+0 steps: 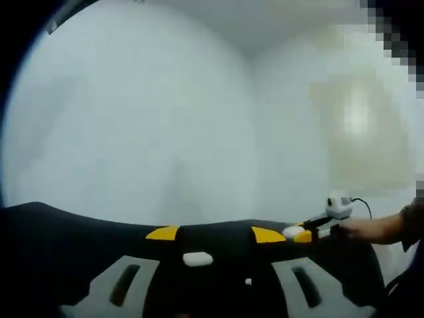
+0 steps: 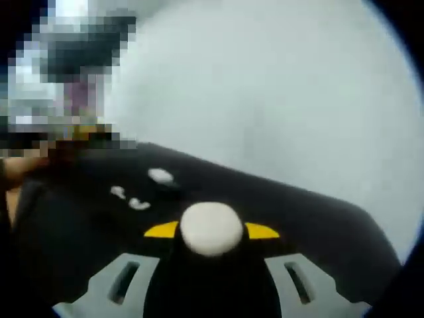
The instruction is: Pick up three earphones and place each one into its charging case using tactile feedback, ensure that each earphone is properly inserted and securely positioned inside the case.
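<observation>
Your right tongs (image 2: 211,233) grip a white charging case (image 2: 211,227) above the black counter (image 2: 318,218); three earphones (image 2: 138,204) wait beyond. Left tongs (image 1: 211,246) hover spread, empty, ready to pick.

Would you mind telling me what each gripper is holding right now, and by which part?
The right gripper pinches a white rounded case by its two sides. The left gripper is open and holds nothing; a white earphone lies between its jaws.

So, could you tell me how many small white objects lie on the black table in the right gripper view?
3: one oval piece farthest, two smaller pieces nearer left. Others may hide behind the held rounded white object.
</observation>
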### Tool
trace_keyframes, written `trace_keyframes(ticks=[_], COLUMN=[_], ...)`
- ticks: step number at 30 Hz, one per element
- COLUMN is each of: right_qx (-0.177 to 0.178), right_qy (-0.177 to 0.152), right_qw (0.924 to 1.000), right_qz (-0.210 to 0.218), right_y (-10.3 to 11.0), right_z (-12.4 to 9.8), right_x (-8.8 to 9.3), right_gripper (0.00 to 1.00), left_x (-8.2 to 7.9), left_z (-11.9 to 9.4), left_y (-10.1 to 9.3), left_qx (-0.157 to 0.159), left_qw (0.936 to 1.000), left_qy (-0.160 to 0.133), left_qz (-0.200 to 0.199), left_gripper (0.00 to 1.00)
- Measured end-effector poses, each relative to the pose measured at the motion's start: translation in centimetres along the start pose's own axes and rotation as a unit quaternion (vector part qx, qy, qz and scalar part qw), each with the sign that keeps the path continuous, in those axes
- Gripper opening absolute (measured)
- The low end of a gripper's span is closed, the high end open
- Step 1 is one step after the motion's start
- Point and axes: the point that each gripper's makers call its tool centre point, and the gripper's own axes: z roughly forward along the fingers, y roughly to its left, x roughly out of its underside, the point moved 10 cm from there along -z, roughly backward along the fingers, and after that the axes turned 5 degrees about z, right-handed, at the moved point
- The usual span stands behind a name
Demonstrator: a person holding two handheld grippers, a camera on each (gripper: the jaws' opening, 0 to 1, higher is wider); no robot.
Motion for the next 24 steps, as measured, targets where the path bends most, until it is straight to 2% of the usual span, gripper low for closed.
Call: trace_keyframes(ticks=[12,15,20,24], right_qx=[0.079,0.097,0.112,0.120], right_qy=[0.028,0.031,0.034,0.059], right_qw=[0.9944,0.9880,0.9864,0.9877], right_qz=[0.064,0.116,0.115,0.082], right_y=[-3.5,-4.6,-5.0,-4.8], right_z=[-0.1,-0.1,-0.1,0.2], right_x=[2.1,2.6,2.8,3.3], right_gripper=[0.37,0.37,0.37,0.38], left_x=[0.3,0.7,1.0,1.1], left_z=[0.2,0.3,0.6,0.6], left_y=[-0.1,-0.5,-1.2,-1.4], left_qx=[0.001,0.014,0.024,0.027], left_qw=[0.9999,0.9994,0.9982,0.9977], left_qy=[0.014,0.032,0.049,0.055], left_qz=[0.005,0.000,0.024,0.029], left_gripper=[0.37,0.37,0.37,0.37])
